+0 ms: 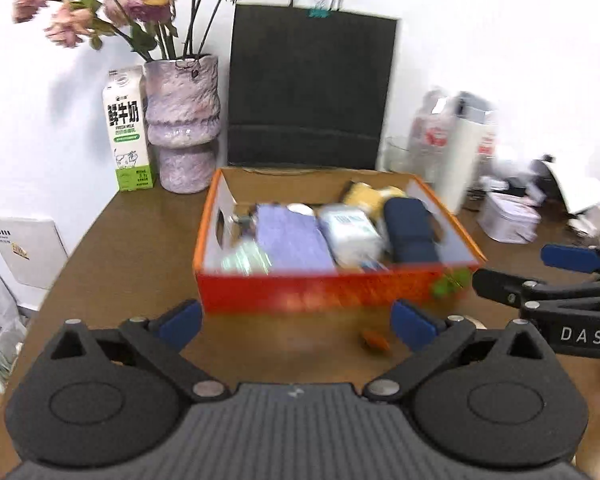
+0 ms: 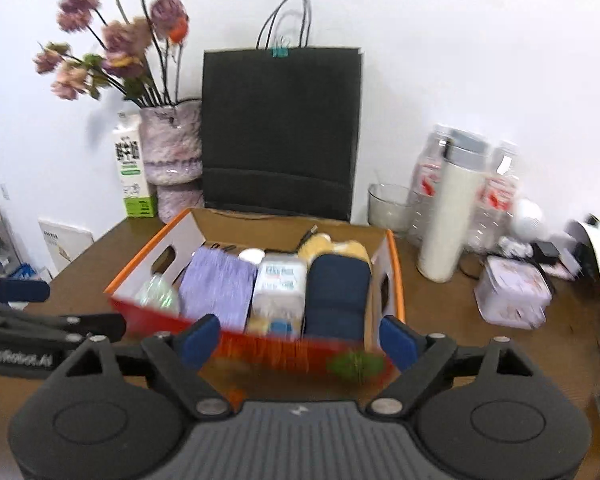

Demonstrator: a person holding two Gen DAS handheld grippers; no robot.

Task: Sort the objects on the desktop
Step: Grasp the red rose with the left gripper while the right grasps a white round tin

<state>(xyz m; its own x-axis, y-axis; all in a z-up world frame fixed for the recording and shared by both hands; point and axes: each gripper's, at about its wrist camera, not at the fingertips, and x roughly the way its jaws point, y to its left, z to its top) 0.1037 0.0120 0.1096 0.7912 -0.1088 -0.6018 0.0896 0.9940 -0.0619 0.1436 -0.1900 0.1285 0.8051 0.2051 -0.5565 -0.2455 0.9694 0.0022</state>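
Seen from the left wrist, the left gripper (image 1: 296, 324) stands wide open with nothing between its blue pads, low over the brown desk (image 1: 132, 264). Just ahead sits the orange box (image 1: 332, 290), holding a purple cloth (image 1: 292, 240), a white packet (image 1: 350, 234), a navy case (image 1: 412, 232) and something yellow (image 1: 370, 196).

From the right wrist, the right gripper (image 2: 300, 338) is also open and empty, hanging over the box's near wall, with the navy case just beyond it.
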